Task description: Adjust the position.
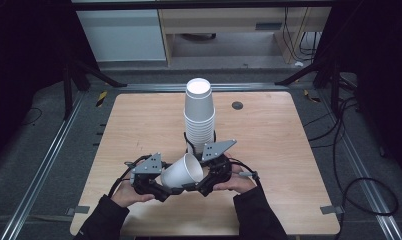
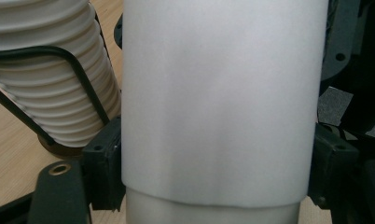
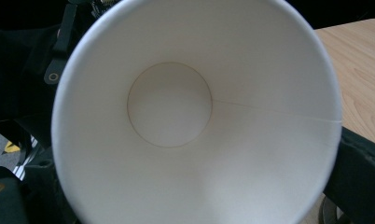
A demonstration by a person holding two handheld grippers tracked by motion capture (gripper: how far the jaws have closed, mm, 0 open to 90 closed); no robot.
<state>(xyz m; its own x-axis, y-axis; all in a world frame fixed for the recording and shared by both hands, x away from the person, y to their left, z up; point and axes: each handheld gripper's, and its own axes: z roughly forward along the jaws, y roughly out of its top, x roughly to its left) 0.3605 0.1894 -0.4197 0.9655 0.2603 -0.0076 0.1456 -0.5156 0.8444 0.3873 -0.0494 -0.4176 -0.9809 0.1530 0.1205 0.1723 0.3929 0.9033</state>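
Observation:
A single white paper cup (image 1: 181,172) lies on its side in the air near the table's front edge, held between the two hand-held grippers. My left gripper (image 1: 170,189) is shut on it: in the left gripper view the cup's wall (image 2: 218,102) stands between the jaws, with both pads pressed to it. My right gripper (image 1: 204,182) is at the cup's mouth. The right gripper view looks straight into the cup (image 3: 169,105), its jaws on either side of the rim. A tall stack of upturned white cups (image 1: 199,112) stands mid-table.
The wooden table (image 1: 289,165) carries the cup stack (image 2: 50,84) in a black wire holder (image 2: 78,74). A dark round grommet (image 1: 237,105) sits at the back right. Metal rails run along both sides, cables lie on the floor at the right, and cabinets stand behind.

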